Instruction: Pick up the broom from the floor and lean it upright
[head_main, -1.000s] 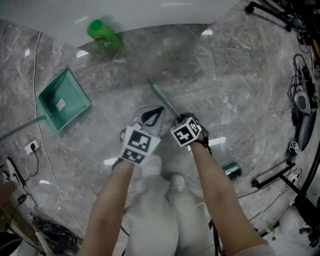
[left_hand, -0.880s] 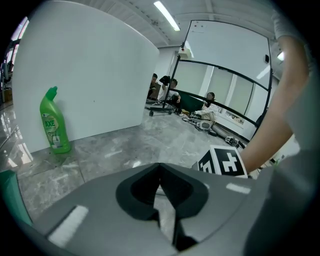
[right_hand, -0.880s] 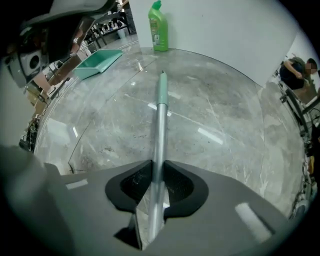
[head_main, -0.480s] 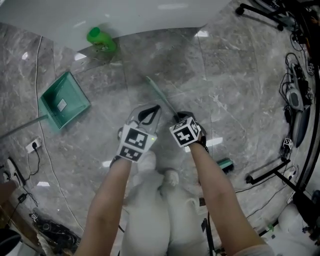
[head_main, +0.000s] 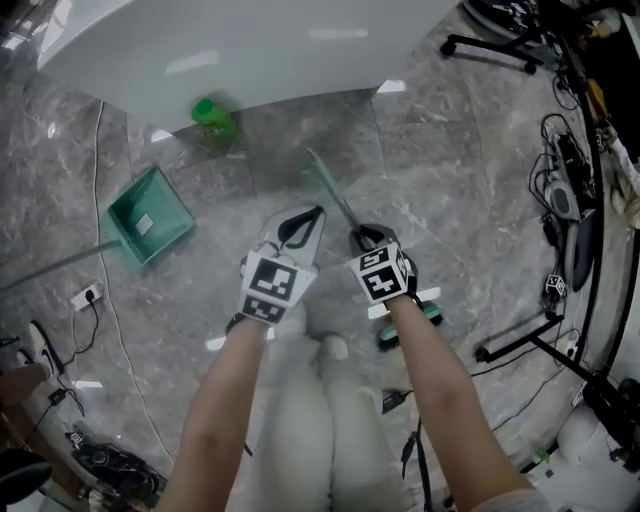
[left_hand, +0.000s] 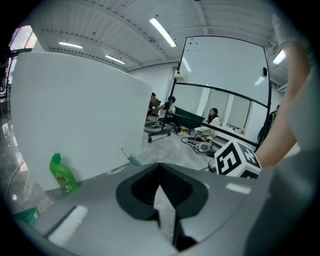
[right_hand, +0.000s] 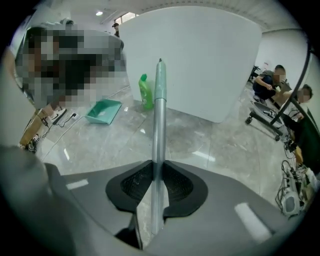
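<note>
Right claw (right_hand: 157, 165) clamped on broom handle (right_hand: 159, 110), left claw (left_hand: 160, 170) closed, empty; risk: handle pivoting or slipping in lone grip.

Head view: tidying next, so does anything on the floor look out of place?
The green dustpan lies flat, its long handle down on the floor. The green bottle stands upright; no spill shows.

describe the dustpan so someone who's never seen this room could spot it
Find the big white panel standing on the grey marble floor, with a green bottle at its foot. Left of that bottle and further out from the panel, the dustpan lies on the floor. It is the only teal, tray-shaped thing, with a white label inside and a long thin handle.
</note>
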